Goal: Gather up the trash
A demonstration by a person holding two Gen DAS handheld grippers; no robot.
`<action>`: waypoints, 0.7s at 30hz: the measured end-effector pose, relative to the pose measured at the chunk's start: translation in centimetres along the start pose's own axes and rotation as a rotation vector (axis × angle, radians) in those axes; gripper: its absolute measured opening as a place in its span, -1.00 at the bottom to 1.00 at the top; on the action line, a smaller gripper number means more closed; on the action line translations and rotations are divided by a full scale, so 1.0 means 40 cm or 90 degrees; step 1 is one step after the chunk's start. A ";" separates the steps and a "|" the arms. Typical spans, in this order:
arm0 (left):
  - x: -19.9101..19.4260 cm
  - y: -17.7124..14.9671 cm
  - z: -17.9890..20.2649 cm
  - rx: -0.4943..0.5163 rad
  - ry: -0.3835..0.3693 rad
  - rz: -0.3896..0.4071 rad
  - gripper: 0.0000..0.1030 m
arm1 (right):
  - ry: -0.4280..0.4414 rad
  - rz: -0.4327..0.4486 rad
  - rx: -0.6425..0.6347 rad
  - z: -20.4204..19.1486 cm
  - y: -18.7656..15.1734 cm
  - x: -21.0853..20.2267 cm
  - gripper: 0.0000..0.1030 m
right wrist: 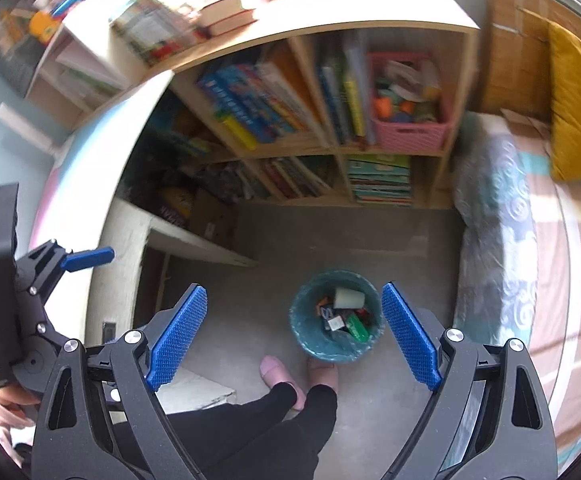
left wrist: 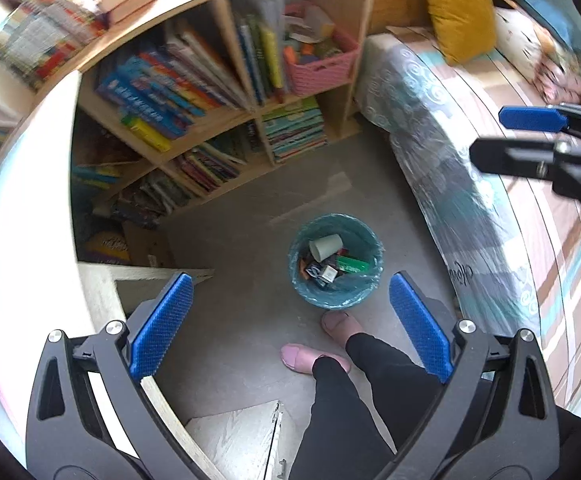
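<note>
- Left wrist view, upper left of the frame: stacked books (left wrist: 90, 4) lie on top of a wooden bookshelf (left wrist: 226, 120), whose compartments below are packed with leaning books; all of it is blurred.
- Upper centre: a pink basket (left wrist: 322, 64) full of small items sits in the top right compartment of the bookshelf.
- Bottom of the frame: the left gripper (left wrist: 290, 320) points steeply down at the grey floor (left wrist: 250, 208), jaws spread wide and released, nothing between the blue pads (left wrist: 162, 320).
- Lower centre, between those pads in the picture: a teal trash bin (left wrist: 336, 260) with a plastic liner stands on the floor. It holds a pale paper cup (left wrist: 324, 246), a green packet (left wrist: 352, 265) and other small wrappers.
- Just below the bin: the person's pink slippers (left wrist: 302, 356) and black trouser legs (left wrist: 362, 400); one toe is almost at the bin's rim.
- Right side: a bed (left wrist: 490, 200) with a patterned cover runs along the frame, a yellow cushion (left wrist: 458, 8) at its upper end.
- Right edge: the other gripper pokes in over the bed.
- Right wrist view, left edge: the left gripper shows from the side, a hand (right wrist: 6, 404) on its handle.
- Bottom: the right gripper (right wrist: 294, 332) is likewise spread and empty, the bin lying between its pads in the picture, far below.
</note>
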State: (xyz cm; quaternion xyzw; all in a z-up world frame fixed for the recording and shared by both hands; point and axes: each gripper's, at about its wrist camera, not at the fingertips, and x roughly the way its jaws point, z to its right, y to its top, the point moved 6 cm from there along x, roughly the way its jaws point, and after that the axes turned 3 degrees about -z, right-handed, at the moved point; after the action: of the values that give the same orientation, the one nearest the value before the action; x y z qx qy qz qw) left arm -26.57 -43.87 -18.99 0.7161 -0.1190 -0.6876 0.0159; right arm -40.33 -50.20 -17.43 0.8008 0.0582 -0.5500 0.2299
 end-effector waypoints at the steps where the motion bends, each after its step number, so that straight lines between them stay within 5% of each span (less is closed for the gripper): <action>1: -0.005 -0.004 -0.014 -0.012 0.003 0.003 0.87 | 0.002 -0.002 -0.018 -0.020 0.008 0.007 0.72; 21: -0.133 -0.246 -0.390 -0.359 0.071 0.040 0.87 | 0.078 -0.052 -0.346 -0.495 0.120 0.119 0.74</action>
State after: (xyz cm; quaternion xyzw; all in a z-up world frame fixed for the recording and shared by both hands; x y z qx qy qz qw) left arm -9.82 -35.51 -14.75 0.7158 0.0557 -0.6525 0.2422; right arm -19.89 -46.67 -14.56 0.7385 0.2494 -0.4738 0.4098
